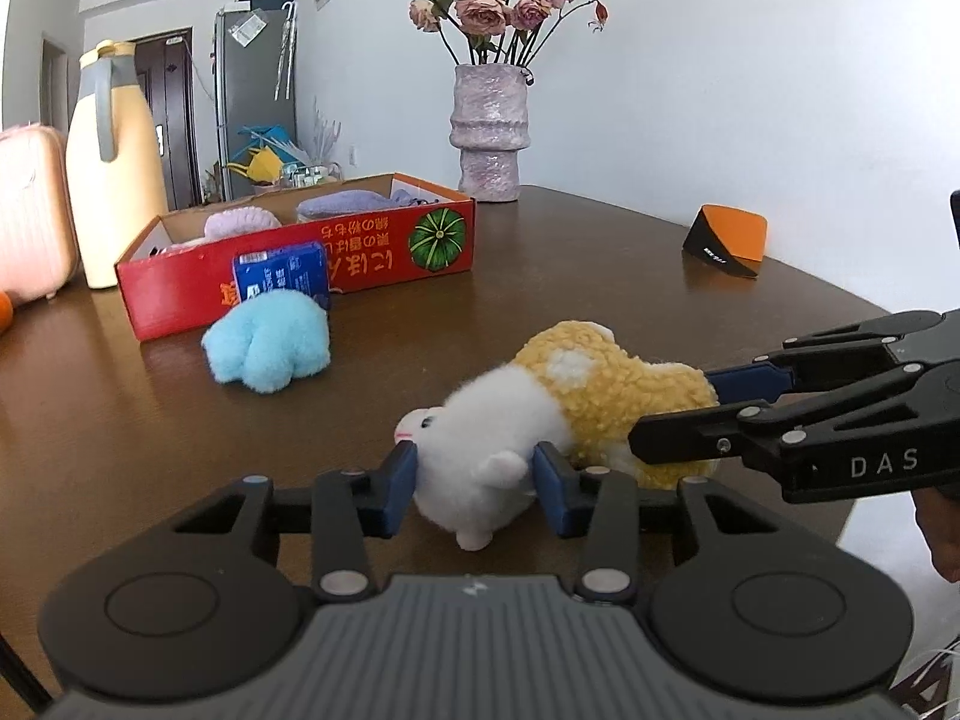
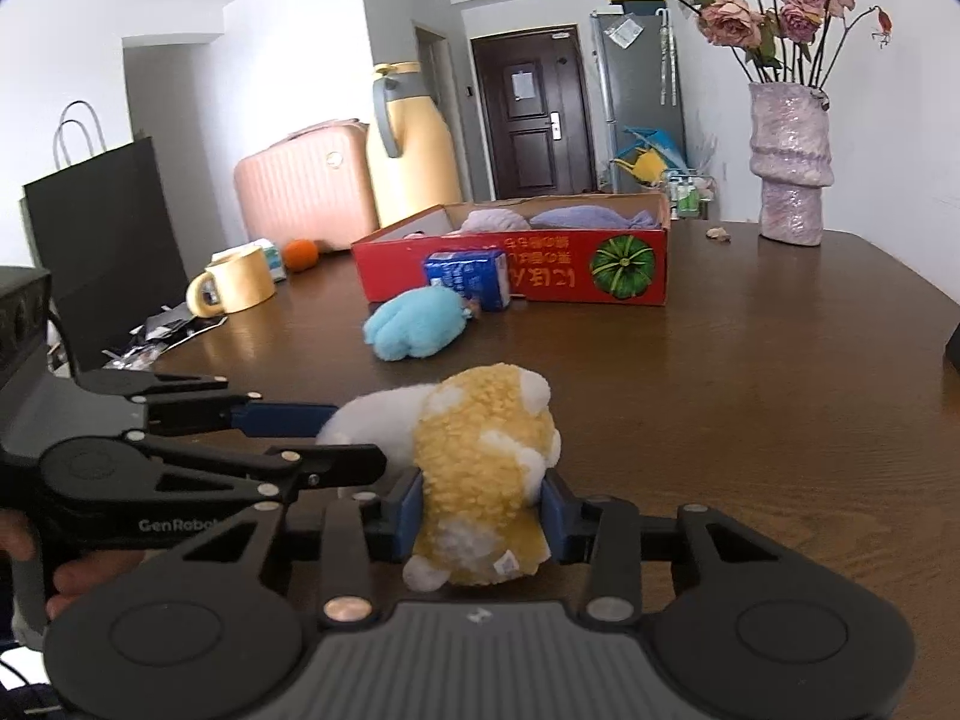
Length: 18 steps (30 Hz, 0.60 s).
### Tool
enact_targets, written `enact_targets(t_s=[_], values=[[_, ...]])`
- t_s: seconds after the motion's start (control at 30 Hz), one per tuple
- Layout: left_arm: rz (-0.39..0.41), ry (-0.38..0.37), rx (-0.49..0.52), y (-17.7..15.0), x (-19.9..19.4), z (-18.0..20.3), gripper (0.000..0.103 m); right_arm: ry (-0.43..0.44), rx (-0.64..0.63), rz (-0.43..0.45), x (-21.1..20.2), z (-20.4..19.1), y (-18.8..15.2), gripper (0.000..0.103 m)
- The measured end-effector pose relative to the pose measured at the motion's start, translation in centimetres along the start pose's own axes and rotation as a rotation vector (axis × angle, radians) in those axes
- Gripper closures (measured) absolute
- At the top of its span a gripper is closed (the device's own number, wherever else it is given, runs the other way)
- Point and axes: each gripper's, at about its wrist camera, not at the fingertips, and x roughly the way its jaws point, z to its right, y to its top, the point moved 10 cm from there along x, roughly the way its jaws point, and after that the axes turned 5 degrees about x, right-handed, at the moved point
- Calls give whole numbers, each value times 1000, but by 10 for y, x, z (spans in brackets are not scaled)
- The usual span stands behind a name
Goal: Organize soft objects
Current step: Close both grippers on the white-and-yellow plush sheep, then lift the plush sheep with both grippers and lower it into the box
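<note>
Left wrist view, left gripper (image 1: 475, 483) pinching the white end of the plush toy (image 1: 558, 408) on the table (image 1: 600, 276), right gripper (image 1: 690, 414) apparently clamped on its yellow end (partly hidden), blue plush (image 1: 270, 339) and red box (image 1: 300, 252) ahead-left; right wrist view, right gripper (image 2: 483, 510) squeezing the yellow end of the plush toy (image 2: 486, 450).

White-and-yellow plush toy (image 1: 558, 414) — on its side, tabletop — blue plush (image 1: 270, 339) beyond.

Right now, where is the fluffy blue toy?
The blue plush lies on the table, left in the left wrist view, touching the blue packet before the red box.
</note>
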Motion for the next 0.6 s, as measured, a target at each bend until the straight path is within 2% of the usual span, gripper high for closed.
enact_targets(t_s=[0.07,0.23,0.33,0.47,0.6], values=[[-10,1,-19,-4,-4,-2,54,10,-4,-5,-5,-5,-3,64],[-8,-4,-31,-8,-11,-6,60,31,6,-10,-9,-13,-8,64],[14,-18,-78,0,-17,-15,62,39,2,-2,-11,-18,-5,65],[80,-15,-81,28,-20,-35,62,65,9,21,-13,-24,13,65],[136,-6,-69,80,-4,-78,62,80,-13,57,1,-27,58,65]])
